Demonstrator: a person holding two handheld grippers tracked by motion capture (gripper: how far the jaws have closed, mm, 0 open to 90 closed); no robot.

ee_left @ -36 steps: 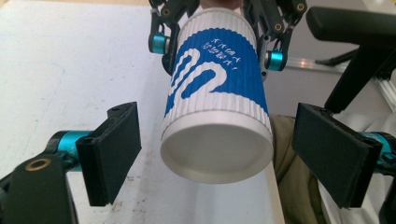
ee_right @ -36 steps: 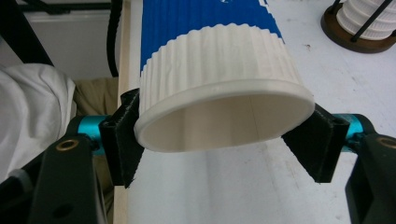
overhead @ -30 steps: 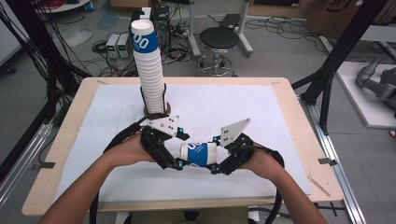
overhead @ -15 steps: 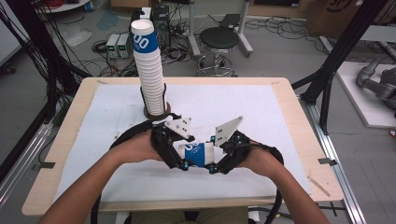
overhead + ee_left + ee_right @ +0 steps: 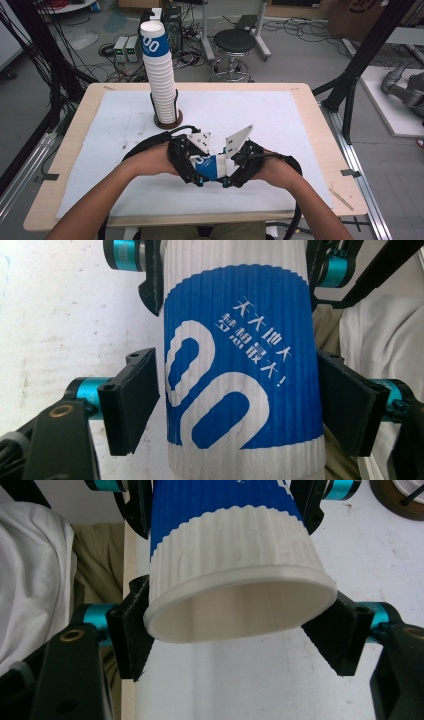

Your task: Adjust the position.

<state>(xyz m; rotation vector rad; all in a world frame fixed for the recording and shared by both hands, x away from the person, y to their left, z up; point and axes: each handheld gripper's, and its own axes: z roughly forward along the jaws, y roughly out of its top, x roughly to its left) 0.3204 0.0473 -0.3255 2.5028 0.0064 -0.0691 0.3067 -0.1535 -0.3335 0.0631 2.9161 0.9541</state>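
Paper cup (image 5: 209,166), ribbed white with a blue printed band, lies on its side just above the white table cover (image 5: 300,130), held between the two grippers near the table's front edge, with the tall cup stack (image 5: 159,75) well behind it. It looks light and thin-walled, easily crushed, so the stiffer rolled rim and base are probably the safest places to grip.

The left gripper (image 5: 235,405) has just been closing around the blue band: one pad touches the wall, the other stands a hair off, so it is not yet clamped. The right gripper (image 5: 240,630) is pinched on the cup just behind the rim.

Its long axis runs level from left to right, base toward the left gripper, open mouth toward the right.
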